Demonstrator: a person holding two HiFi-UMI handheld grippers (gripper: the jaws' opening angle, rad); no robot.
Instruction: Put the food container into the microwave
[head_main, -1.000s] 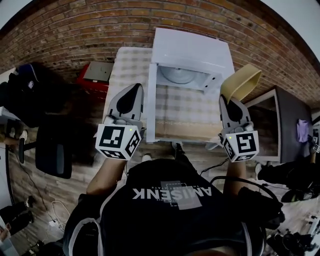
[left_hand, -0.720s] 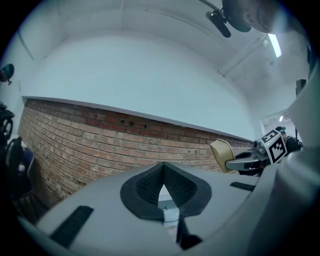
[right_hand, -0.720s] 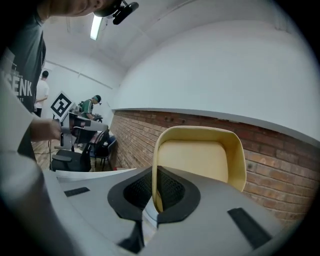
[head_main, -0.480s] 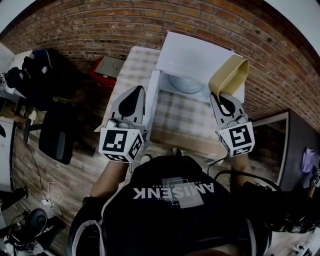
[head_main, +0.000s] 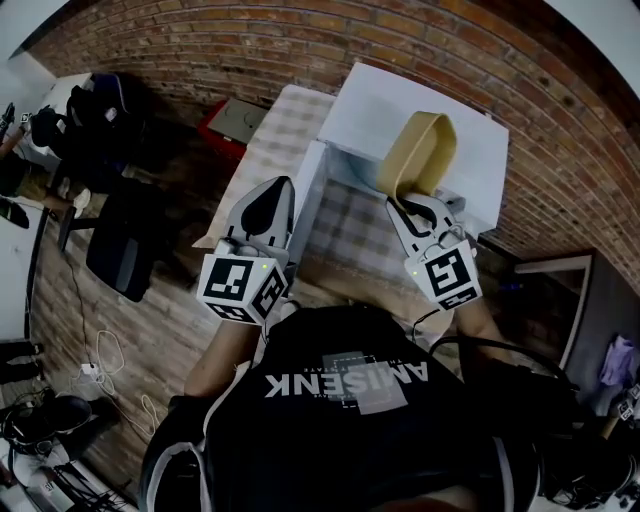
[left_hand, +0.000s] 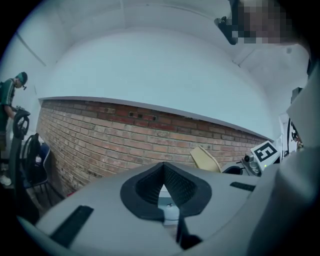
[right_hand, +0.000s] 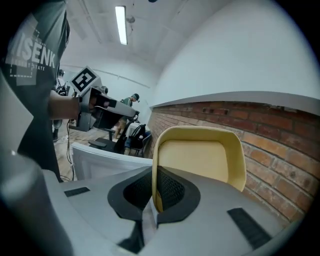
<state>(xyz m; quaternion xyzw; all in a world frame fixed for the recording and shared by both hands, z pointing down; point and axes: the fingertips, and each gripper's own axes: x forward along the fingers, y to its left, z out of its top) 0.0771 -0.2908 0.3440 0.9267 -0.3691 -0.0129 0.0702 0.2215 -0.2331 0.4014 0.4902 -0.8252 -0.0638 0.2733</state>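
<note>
Smooth pale-yellow plastic on the food container (right_hand: 200, 155), faintly satin. Matt grey moulded plastic on the left gripper (left_hand: 163, 167) and the right gripper (right_hand: 155, 172), with black, finely ribbed, rubbery-looking pads (right_hand: 170, 187) inside. White, smooth, lightly glossy casing on the microwave (head_main: 370, 100). Woven checked tablecloth (head_main: 350, 235), soft and matt. Rough, matt red brick wall (head_main: 250, 50) with sunken mortar lines. Dull wooden plank floor (head_main: 150, 310). Black knit cloth with flat printed lettering on the shirt (head_main: 340, 420)
</note>
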